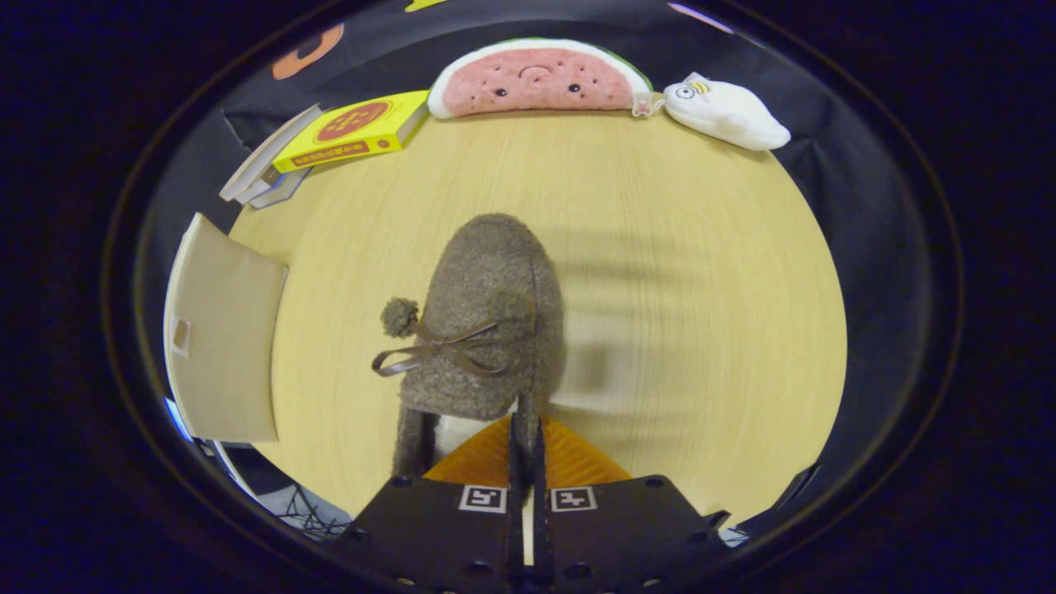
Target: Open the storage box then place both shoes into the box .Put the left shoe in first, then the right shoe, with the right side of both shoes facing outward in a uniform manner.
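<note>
A brown fuzzy shoe (487,313) with a pompom (399,317) and a brown ribbon bow (437,353) points away from me, its toe toward the far side of the table. My gripper (525,433) is shut on the rim of the shoe's opening, and the orange fingers (577,462) press together on that thin edge. The white lining shows just left of the fingers. A blurred shadow lies on the wood to the shoe's right, so the shoe seems to hang above the table. The beige storage box (223,330) stands to the left of the shoe.
The round wooden table (676,247) carries a watermelon plush (536,78) and a white plush (726,111) at its far edge. A yellow book (355,132) lies on grey books (264,169) at the far left, beyond the box.
</note>
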A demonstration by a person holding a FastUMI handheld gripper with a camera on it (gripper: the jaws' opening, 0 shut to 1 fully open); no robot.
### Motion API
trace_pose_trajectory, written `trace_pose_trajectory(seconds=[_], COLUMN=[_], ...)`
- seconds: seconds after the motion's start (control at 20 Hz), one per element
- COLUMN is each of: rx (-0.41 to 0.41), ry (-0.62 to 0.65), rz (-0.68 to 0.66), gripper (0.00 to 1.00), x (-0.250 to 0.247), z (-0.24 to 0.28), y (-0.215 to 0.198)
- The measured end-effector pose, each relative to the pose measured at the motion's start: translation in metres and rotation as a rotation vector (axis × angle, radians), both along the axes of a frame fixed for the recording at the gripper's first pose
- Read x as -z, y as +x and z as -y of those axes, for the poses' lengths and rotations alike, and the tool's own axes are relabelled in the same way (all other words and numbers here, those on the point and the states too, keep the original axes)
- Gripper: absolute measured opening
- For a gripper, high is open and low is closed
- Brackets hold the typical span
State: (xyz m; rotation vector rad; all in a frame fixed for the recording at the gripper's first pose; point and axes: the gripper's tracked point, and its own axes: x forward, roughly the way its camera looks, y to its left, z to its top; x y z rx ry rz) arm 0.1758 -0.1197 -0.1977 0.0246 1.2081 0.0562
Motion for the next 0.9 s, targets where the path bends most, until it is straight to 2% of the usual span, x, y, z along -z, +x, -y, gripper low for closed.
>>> trace_pose_trajectory(seconds=[0.15,0.2,0.5,0.9], rx=[0.015,0.027,0.057,0.065], ry=[0.045,0.066,0.185,0.174], rz=[0.005,0.004,-0.06,0.012], gripper=[0.04,0.01,0.0,0.0], x=[-0.001,-0.001,-0.018,-0.094], z=[0.0,-0.001,-0.011,-0.033], y=[-0.001,-0.002,-0.027,-0.051])
